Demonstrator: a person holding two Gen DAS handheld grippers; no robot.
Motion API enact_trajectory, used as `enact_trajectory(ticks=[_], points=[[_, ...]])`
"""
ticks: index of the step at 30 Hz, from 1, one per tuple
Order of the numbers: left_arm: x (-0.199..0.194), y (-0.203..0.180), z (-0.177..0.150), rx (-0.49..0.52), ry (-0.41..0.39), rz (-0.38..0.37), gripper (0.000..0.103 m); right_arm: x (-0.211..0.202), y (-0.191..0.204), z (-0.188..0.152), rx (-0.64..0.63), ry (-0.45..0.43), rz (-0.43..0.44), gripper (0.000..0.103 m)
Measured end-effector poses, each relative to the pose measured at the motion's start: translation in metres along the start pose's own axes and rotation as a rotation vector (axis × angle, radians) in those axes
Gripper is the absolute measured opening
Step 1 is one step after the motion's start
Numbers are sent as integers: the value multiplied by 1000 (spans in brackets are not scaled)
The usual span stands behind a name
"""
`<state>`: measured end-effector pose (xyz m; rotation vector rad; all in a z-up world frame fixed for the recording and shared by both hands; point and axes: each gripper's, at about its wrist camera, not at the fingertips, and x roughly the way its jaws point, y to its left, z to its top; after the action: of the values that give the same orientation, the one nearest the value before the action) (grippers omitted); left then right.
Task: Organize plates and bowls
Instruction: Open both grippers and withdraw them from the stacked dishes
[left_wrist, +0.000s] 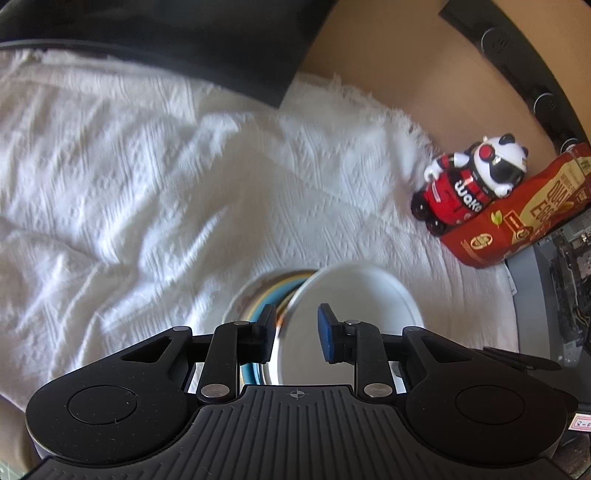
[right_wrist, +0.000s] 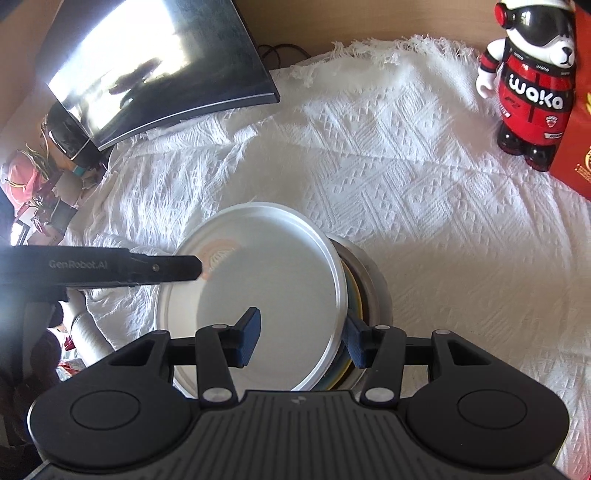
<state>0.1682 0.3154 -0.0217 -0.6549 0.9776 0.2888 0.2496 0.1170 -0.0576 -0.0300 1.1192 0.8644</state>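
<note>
Plate (right_wrist: 266, 288), white and tilted, leans over a stack of coloured bowls (right_wrist: 354, 295) on the white woven cloth (right_wrist: 424, 166). Right gripper (right_wrist: 302, 338) has its jaws spread wide astride the plate's raised rim, not pinching. Left gripper (left_wrist: 297, 332) reaches in from the far side, jaws parted over the plate's edge; whether it grips, I cannot tell. A panda figure (right_wrist: 532, 81) stands near a red box (left_wrist: 517, 218)

We are looking at a white woven cloth (right_wrist: 388, 147), rough with raised diamond patterning and a fringed edge, lying under a smooth, satin-finished white plate (right_wrist: 266, 280). Both tongs (right_wrist: 299, 339) are showing matt black plastic with ribbed housing and blue textured pads (right_wrist: 248, 338). A glossy bear figurine (right_wrist: 532, 81) is gleaming beside a shiny red carton (left_wrist: 517, 218).
</note>
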Motion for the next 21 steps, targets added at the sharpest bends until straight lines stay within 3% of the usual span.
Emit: enact_trajectory(ticks=[6,16,21], points=[[-23,-1,7,24,-65,-36,26,-17,4,-5,-22,-83,-64,50],[-36,-10,12,119,-134,-141,26,-32,2,-22,69,-188,-157,52],[-35,-15,8,160,-173,-201,26,-51,6,-37,65,-295,-242,58]])
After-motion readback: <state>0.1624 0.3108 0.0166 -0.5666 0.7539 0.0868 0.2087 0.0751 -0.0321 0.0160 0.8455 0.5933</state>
